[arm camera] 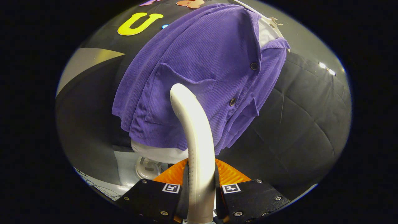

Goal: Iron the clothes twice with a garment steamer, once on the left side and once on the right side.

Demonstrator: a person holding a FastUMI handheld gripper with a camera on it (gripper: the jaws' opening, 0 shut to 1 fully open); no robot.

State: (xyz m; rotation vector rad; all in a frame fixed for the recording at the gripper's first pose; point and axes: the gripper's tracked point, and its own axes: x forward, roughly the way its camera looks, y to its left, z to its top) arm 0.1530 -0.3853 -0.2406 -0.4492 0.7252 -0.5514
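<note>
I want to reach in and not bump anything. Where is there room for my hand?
Beside the purple jacket, along the black quilted wall, is free. It is crowded in the middle: the fingers clamp the white steamer, whose head sits at the jacket front.

Dim booth under overhead light. Bright glare washes the steamer handle (196, 124); beyond it the purple jacket (199, 71) is evenly lit and sharp. Surroundings curve, darken and soften from fisheye distortion.
</note>
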